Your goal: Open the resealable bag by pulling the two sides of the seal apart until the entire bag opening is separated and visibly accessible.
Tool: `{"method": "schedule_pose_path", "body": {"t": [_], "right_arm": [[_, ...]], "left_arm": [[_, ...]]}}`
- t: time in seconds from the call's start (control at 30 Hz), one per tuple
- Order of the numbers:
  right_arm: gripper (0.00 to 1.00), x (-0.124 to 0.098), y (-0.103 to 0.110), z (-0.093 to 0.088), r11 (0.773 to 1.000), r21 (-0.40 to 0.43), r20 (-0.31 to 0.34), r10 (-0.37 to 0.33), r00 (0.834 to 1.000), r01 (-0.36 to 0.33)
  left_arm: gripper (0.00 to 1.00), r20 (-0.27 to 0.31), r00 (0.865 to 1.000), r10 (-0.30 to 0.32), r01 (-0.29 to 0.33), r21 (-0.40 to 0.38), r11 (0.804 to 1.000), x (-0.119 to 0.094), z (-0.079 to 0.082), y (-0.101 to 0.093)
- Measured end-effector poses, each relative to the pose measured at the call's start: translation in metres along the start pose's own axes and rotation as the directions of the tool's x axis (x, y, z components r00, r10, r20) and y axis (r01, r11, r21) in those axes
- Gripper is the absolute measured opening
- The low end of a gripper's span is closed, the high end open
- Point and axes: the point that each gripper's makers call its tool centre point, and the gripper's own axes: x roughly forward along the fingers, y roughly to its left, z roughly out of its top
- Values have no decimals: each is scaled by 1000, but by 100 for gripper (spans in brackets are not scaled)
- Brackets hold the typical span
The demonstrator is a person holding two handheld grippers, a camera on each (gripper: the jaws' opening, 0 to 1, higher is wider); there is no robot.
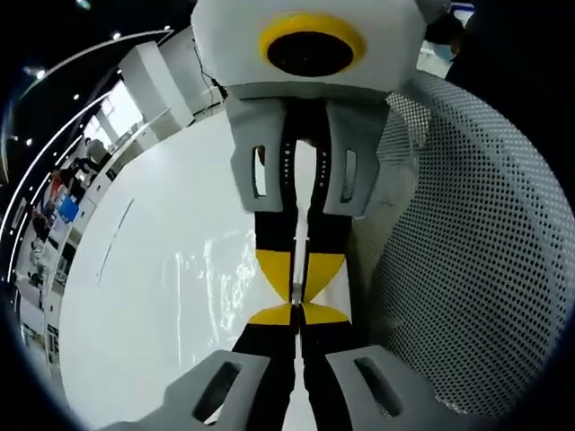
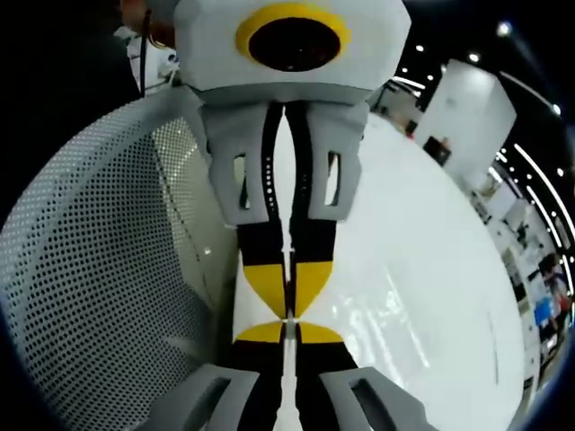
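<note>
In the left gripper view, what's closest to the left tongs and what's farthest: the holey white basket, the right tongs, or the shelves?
1. Right tongs, straight ahead, tip to tip with them.
2. Basket, close by on the right.
3. Shelves, far off at the left edge.

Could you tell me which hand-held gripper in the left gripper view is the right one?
The right hand-held gripper reaches down from the top; the left hand-held gripper rises from below.
</note>
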Motion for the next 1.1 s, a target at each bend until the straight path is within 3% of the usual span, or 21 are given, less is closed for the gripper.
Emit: {"method": "schedule_pose_path", "body": {"t": [0.6,0.87,0.97,1.03,1.1], "right_arm": [[0,-7,-2,-22,1000,18,-51,-21,998,22],[0,-12,-5,-16,999,-10,-35,-43,998,43],[0,-12,-3,-10,999,-12,-15,-35,999,35],[0,-11,-3,-6,999,-29,-16,-39,999,39],[0,-10,-1,-4,999,-34,-13,-36,999,35]], "left_arm": [[0,9,1000,18,-18,-46,999,-8,-6,0],[0,-19,999,45,-45,-5,999,-7,-9,7],[8,-15,999,39,-39,-5,999,-3,-7,5],[14,-43,998,46,-45,25,999,-1,-8,5],[13,-44,998,41,-40,43,998,-1,-5,4]]}}
